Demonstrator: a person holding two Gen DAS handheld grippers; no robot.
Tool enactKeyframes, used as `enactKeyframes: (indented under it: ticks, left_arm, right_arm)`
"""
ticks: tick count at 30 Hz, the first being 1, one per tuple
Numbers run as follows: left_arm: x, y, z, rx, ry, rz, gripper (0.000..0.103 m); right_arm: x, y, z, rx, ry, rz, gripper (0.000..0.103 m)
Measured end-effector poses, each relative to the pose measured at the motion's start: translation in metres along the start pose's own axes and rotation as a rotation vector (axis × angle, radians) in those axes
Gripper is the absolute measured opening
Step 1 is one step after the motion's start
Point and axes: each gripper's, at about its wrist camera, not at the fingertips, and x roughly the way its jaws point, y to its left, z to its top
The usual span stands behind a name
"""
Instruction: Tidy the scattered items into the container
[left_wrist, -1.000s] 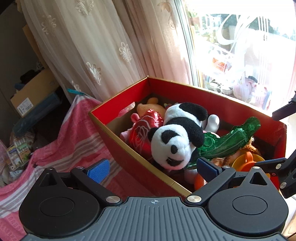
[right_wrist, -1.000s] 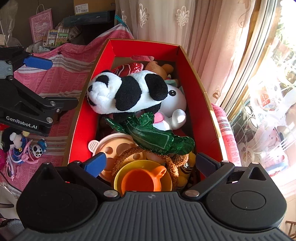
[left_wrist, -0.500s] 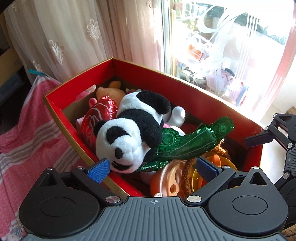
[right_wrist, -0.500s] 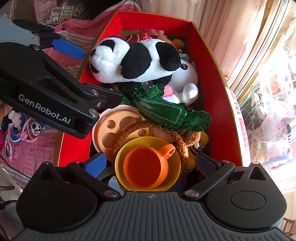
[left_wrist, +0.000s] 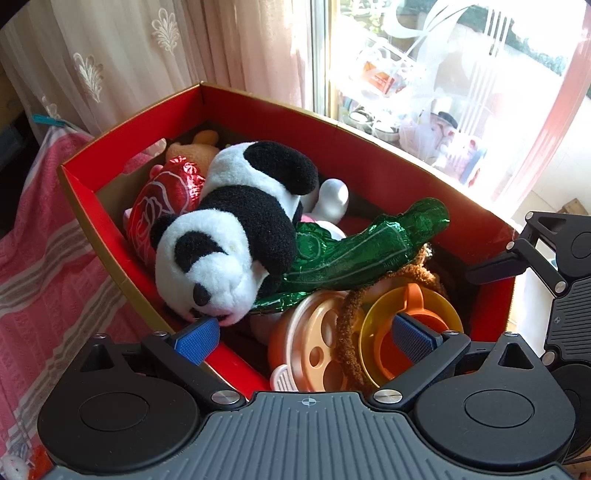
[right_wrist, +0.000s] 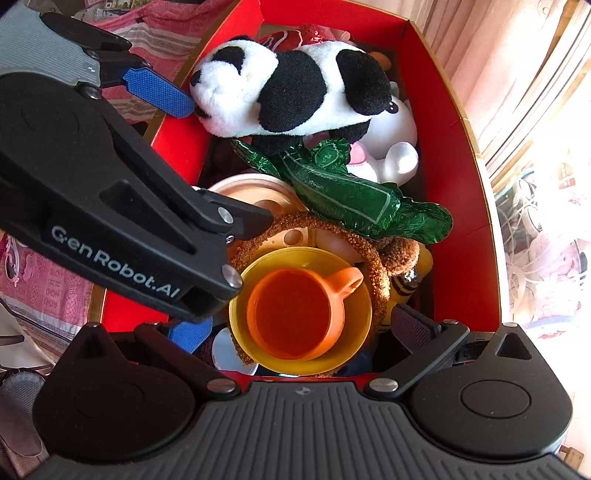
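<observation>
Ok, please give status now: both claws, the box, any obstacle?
Left claw open, empty, over red box. Right claw open, empty, above orange cup. Panda lies on top; box full.

The left hand-held gripper (left_wrist: 306, 338) has its jaws spread wide, and nothing is between the two blue pads (left_wrist: 195, 339). In the right wrist view this left hand-held gripper (right_wrist: 207, 162) comes in from the left side, tilted, with one blue pad far and its black finger nearer. The right hand-held gripper (right_wrist: 301, 330) is also spread wide and holds nothing. In the left wrist view its black body shows at the right edge.
</observation>
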Motion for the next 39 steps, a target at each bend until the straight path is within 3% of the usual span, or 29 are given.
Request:
enactKeyframes:
  ticks: [8, 25, 39]
  left_arm:
    - [0.026, 0.004, -0.001, -0.061, 0.07, -0.02, 0.103]
    - [0.038, 0.016, 0.009, -0.109, 0.075, -0.03, 0.103]
    - [0.04, 0.016, 0.009, -0.092, 0.072, -0.024, 0.103]
  right_arm:
    - [0.001, 0.002, -0.003, -0.003, 0.025, 0.002, 0.103]
    - [0.011, 0.005, -0.001, -0.027, 0.087, -0.017, 0.103]
    - [0.018, 0.007, 0.001, -0.04, 0.114, -0.004, 0.103]
